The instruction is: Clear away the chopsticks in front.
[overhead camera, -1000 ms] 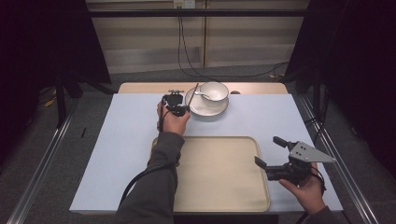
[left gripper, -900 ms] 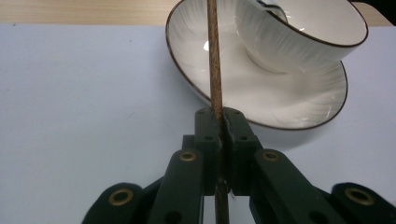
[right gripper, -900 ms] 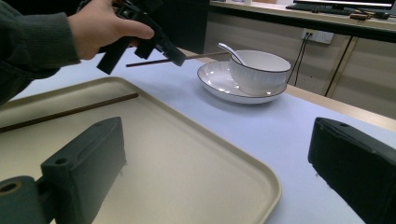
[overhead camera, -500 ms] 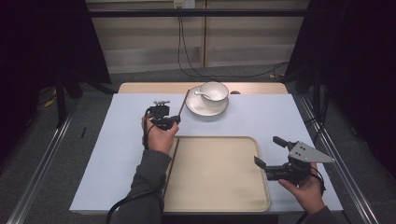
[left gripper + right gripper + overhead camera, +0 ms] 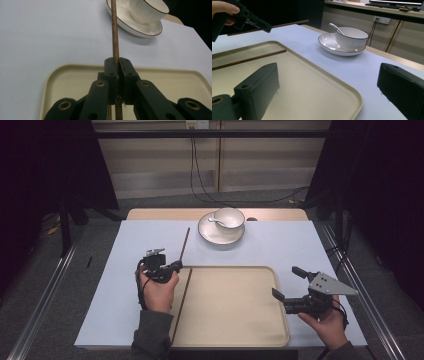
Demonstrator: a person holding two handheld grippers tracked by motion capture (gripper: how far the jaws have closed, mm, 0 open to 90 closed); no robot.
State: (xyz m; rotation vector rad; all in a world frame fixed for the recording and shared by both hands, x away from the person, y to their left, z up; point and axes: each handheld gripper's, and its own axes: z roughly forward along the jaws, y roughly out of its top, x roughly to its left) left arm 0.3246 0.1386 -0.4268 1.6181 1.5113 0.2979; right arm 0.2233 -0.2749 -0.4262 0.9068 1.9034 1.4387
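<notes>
Clamped on one brown chopstick point(image 5: 183, 245), the left gripper point(image 5: 167, 268) sits left of centre in the high view, just off the tray's upper left corner; in the left gripper view its black jaws stand pressed together on the stick point(image 5: 115, 37), which runs up the middle of the frame toward the plate; the right gripper point(image 5: 289, 292) hovers at the lower right of the high view over the tray's right edge, its jaws spread wide with nothing between them, as the right gripper view confirms. Largest of the things is the beige tray point(image 5: 235, 340), filling the lower centre of the high view on the pale blue table cover point(image 5: 125, 245); a second chopstick point(image 5: 182, 302) already lies along the tray's left side, its upper tip at the rim; at upper centre a white plate point(image 5: 207, 232) carries a bowl point(image 5: 230, 217) with a spoon point(image 5: 215, 219) resting inside. Judged from this, the work seems to be gathering the tableware onto the tray, and it is early; one chopstick is placed, the held one seems about to join it, and plate, bowl and spoon stand untouched well apart from the tray.
</notes>
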